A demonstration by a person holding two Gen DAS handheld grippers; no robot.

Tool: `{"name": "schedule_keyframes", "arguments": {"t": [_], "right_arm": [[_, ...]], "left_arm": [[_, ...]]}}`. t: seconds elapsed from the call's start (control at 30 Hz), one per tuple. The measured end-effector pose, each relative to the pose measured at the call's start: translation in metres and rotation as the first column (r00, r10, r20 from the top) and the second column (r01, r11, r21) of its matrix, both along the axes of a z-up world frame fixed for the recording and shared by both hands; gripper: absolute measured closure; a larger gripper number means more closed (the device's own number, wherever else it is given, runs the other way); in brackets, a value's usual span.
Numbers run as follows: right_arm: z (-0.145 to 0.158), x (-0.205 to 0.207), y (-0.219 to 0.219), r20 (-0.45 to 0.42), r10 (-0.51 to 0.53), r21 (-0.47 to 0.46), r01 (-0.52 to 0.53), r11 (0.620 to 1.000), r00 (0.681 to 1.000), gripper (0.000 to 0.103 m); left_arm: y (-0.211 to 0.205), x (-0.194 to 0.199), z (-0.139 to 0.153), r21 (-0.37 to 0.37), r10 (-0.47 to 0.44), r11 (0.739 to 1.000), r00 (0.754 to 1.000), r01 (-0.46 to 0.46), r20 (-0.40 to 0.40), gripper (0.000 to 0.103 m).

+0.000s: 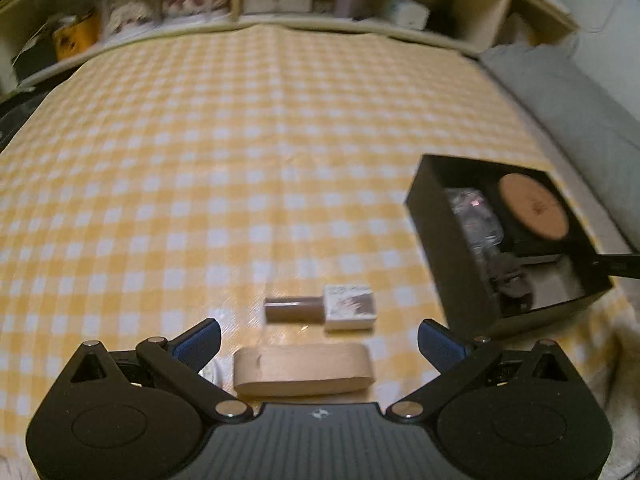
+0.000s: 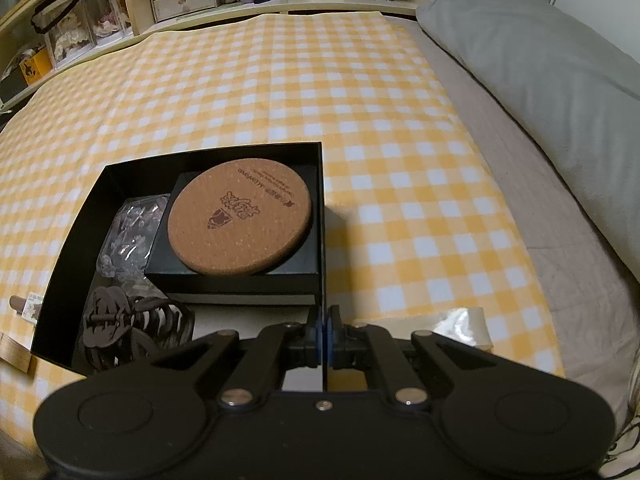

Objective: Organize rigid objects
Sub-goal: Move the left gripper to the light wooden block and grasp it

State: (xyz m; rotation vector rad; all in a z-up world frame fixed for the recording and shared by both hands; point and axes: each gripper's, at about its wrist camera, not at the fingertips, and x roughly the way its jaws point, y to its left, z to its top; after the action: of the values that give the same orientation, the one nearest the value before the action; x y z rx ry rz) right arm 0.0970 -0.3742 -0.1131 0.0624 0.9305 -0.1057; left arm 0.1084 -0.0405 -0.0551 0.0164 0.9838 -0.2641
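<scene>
Two views, one box

Our left claw gapes over a block; our right claw pinches the box wall, unseen leftward.

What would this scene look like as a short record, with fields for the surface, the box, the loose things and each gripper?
surface: yellow checked cloth
box: open black box, its right wall pinched by the right gripper
in box: cork coaster on a smaller black box, clear plastic bag, dark hair claw
loose on cloth: wooden block, brown stick with pale cap
left gripper: open wide, empty, over the wooden block
</scene>
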Motion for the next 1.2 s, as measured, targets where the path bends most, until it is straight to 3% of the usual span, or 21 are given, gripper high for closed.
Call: {"name": "schedule_keyframes", "arguments": {"t": [0.23, 0.4, 0.67, 0.83, 0.9, 1.2], "right_arm": [[0.0, 0.0, 0.0, -0.001, 0.0, -0.001, 0.0, 1.0, 1.0, 0.1], [0.0, 0.0, 0.001, 0.003, 0.001, -0.001, -0.001, 1.0, 1.0, 0.1], [0.006, 0.004, -0.003, 0.024, -0.002, 0.016, 0.002, 1.0, 1.0, 0.1], [0.002, 0.007, -0.003, 0.012, -0.008, 0.021, 0.008, 1.0, 1.0, 0.1], [0.001, 0.007, -0.003, 0.005, -0.009, 0.02, 0.009, 1.0, 1.0, 0.1], [0.0, 0.007, -0.002, 0.0, -0.01, 0.018, 0.01, 1.0, 1.0, 0.1]], "left_arm": [[-0.004, 0.004, -0.024, 0.036, 0.028, 0.999, 0.994, -0.025, -0.104, 0.0], [-0.009, 0.008, -0.031, 0.092, 0.041, 0.995, 0.993, -0.031, -0.108, 0.0], [-0.01, 0.019, -0.046, 0.108, 0.069, 0.993, 0.989, -0.055, -0.131, 0.0], [-0.012, 0.024, -0.049, 0.095, 0.077, 0.993, 0.989, -0.065, -0.127, 0.002], [-0.01, 0.022, -0.046, 0.073, 0.082, 0.995, 0.989, -0.074, -0.123, 0.009], [-0.006, 0.012, -0.037, 0.025, 0.102, 0.995, 0.984, -0.099, -0.145, 0.01]]}}
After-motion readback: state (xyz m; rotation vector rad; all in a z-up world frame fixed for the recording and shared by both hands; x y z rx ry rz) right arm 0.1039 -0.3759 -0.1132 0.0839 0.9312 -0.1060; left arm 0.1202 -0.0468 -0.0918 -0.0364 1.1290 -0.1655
